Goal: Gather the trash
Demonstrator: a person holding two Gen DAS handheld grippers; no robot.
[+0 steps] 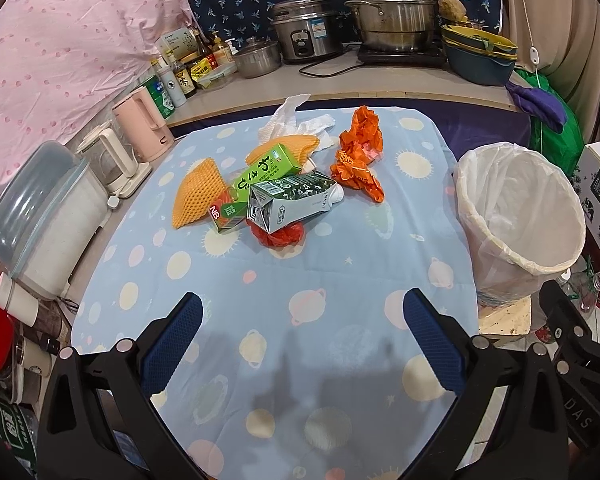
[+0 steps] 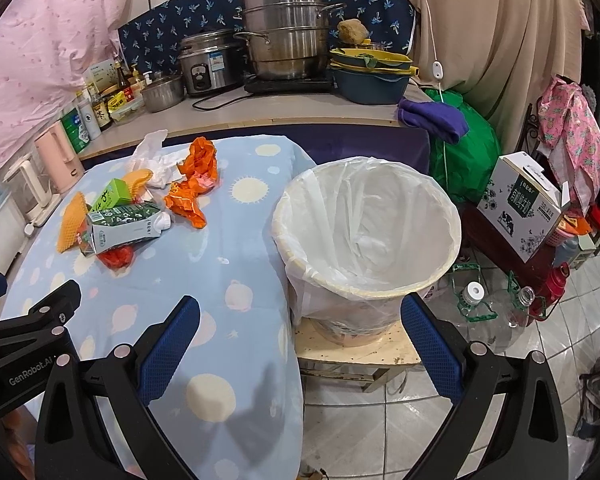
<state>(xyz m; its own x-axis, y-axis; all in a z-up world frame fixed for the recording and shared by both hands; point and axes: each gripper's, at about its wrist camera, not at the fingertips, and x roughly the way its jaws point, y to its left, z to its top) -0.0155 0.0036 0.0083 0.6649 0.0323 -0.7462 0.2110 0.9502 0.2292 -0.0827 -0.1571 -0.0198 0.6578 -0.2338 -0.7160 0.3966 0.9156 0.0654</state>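
Left wrist: crumpled orange wrapper (image 1: 358, 160), boxy carton (image 1: 292, 206).

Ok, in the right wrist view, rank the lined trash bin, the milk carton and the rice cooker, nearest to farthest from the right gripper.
1. Lined trash bin: just ahead of the right gripper, on a stool.
2. Milk carton: ahead-left, on the tablecloth.
3. Rice cooker: far back on the counter.

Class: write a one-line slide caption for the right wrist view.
Open right gripper faces an empty lined bin beside the table's trash pile.
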